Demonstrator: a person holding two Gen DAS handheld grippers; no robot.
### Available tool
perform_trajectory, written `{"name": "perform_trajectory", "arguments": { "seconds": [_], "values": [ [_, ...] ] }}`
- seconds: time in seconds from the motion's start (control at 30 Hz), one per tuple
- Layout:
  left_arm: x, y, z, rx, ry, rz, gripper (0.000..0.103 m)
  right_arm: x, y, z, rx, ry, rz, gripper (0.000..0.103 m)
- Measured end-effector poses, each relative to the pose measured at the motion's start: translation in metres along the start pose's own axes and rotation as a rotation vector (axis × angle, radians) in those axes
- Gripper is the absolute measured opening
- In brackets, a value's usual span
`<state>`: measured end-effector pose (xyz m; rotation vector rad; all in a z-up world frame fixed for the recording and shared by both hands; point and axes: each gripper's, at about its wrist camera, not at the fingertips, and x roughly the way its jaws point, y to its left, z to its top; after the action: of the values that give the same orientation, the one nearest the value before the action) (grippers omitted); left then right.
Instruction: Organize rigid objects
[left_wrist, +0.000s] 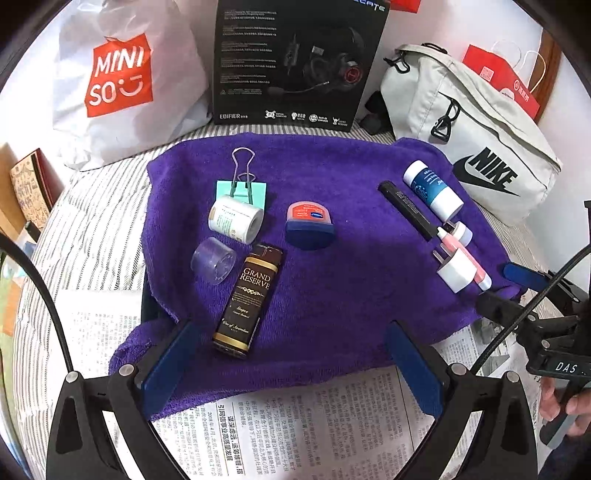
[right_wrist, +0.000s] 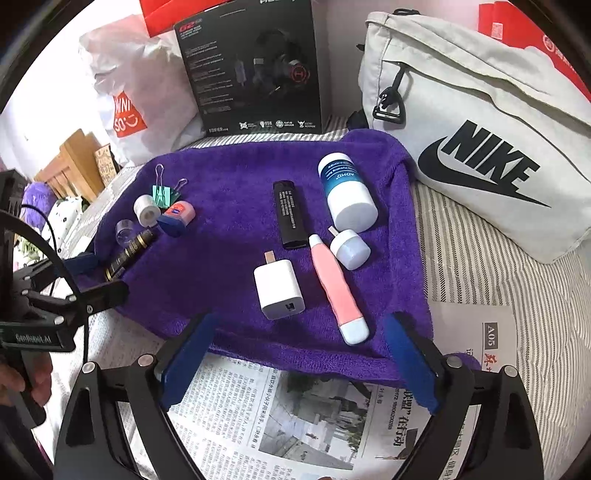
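Your left tool (left_wrist: 291, 365) hangs released over the purple towel (left_wrist: 332, 295), nothing between its blue pads. From left: binder clip (left_wrist: 242, 181), tape roll (left_wrist: 236, 219), brown bottle (left_wrist: 249, 299), balm tin (left_wrist: 309, 225), then charger (right_wrist: 279, 293), pink pen (right_wrist: 338, 291) and white bottle (right_wrist: 345, 192). Your right tool (right_wrist: 299, 362) gapes empty beside the charger.

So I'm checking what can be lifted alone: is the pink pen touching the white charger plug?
Apart. The right wrist view shows a strip of purple towel between the pink pen and the white charger plug.
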<state>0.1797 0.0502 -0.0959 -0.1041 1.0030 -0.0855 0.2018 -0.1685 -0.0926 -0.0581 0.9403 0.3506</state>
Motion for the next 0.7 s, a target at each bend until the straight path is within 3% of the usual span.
{"name": "perform_trajectory", "arguments": {
  "seconds": [0.53, 0.7],
  "values": [
    [-0.006, -0.004, -0.003, -0.001, -0.018, 0.061, 0.103, -0.009, 0.0, -0.003, 0.032, -0.007, -0.015, 0.093],
    [-0.023, -0.011, -0.009, 0.044, -0.004, 0.092, 0.103, -0.025, -0.004, -0.005, 0.067, -0.005, -0.008, 0.099]
  ]
}}
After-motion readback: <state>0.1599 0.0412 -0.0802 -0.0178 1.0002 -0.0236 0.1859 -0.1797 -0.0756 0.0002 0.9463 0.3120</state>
